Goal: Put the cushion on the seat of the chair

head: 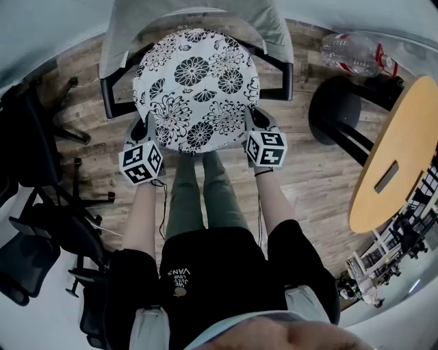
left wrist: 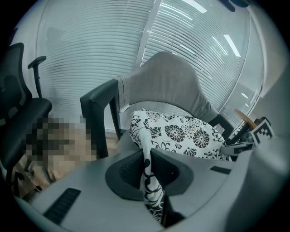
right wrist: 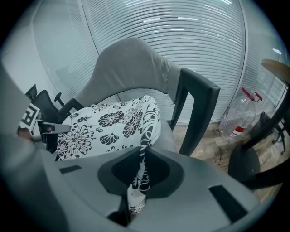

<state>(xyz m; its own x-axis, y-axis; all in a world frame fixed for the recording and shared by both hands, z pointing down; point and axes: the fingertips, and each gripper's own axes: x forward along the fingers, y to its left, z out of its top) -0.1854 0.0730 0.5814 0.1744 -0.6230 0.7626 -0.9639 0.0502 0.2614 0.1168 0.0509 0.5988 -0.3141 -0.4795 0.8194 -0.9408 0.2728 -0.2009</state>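
Currently the cushion (head: 195, 89) lies over the chair (head: 198, 20) seat, between its armrests. Left gripper (left wrist: 147, 170) and right gripper (right wrist: 137, 172) each pinch its near edge, jaws almost closed on fabric. I judge it light, soft and floppy; two edge grips suit.

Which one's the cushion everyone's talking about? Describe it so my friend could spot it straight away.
Find the grey chair standing on the wooden floor, among the black office chairs. Over its seat is a round cushion, its near edge pinched by the left tool and the right tool. It alone is white with black flowers.
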